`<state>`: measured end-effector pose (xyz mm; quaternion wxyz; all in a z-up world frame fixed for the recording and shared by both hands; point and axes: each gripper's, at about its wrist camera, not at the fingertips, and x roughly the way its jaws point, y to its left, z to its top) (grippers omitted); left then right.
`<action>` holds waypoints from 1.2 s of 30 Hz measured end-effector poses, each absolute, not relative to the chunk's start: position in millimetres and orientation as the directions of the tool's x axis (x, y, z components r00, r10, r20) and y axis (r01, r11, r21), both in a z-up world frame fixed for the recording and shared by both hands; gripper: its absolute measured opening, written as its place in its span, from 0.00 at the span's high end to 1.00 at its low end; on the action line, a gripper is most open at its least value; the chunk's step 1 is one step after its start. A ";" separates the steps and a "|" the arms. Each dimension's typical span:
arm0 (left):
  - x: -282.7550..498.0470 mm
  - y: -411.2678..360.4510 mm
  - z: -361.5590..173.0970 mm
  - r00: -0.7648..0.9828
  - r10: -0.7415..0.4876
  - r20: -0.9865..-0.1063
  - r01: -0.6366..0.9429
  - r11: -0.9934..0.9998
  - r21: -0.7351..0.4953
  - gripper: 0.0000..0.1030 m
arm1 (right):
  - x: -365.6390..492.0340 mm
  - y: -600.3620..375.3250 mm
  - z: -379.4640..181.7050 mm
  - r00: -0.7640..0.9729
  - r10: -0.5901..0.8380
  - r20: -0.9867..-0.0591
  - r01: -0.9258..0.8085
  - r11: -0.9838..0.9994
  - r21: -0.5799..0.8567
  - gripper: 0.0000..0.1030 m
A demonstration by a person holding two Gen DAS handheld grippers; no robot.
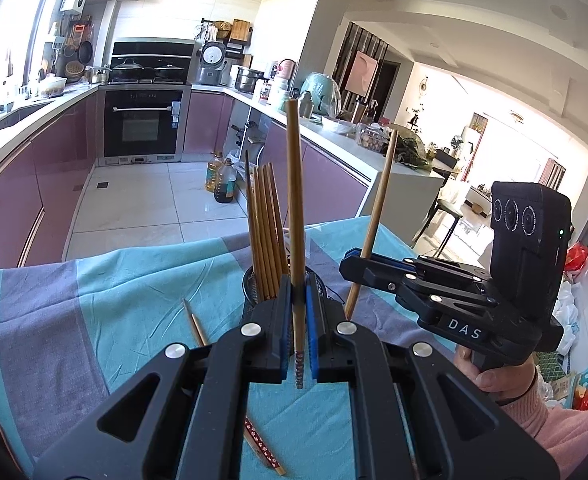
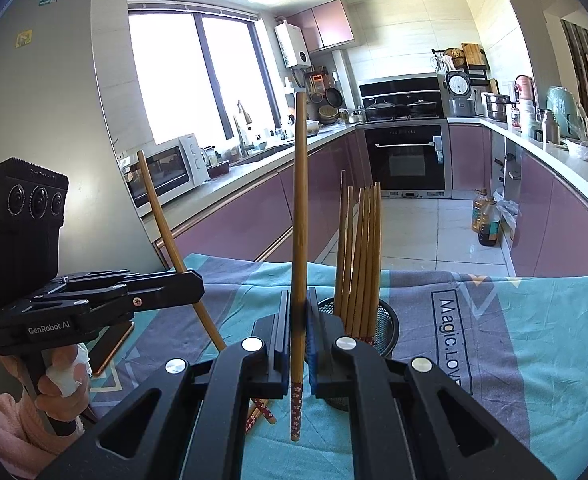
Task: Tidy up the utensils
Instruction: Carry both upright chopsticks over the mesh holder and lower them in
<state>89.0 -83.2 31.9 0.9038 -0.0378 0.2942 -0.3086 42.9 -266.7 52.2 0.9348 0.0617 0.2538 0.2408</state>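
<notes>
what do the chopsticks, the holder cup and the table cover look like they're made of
Chopsticks: likely bamboo or wood, brown with visible grain, matte; handle ends carry a dark red flowered pattern, perhaps painted or wrapped.
Holder cup: probably black metal mesh, see-through grid wall under a solid rim.
Table cover: woven fabric, matte teal and grey print, creased and wrinkled.

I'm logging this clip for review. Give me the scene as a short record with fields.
left gripper: shut on one chopstick, held upright
right gripper: shut on another chopstick, held upright
mesh holder: on the cloth, holds a bundle of chopsticks
cloth: teal and grey, loose chopsticks lie on it
</notes>
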 end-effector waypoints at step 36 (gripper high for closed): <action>95.2 -96.0 64.8 0.708 -0.574 -0.412 0.541 0.815 -0.205 0.93 | 60.6 -269.2 82.1 0.807 0.452 -0.380 -0.408 0.892 0.194 0.94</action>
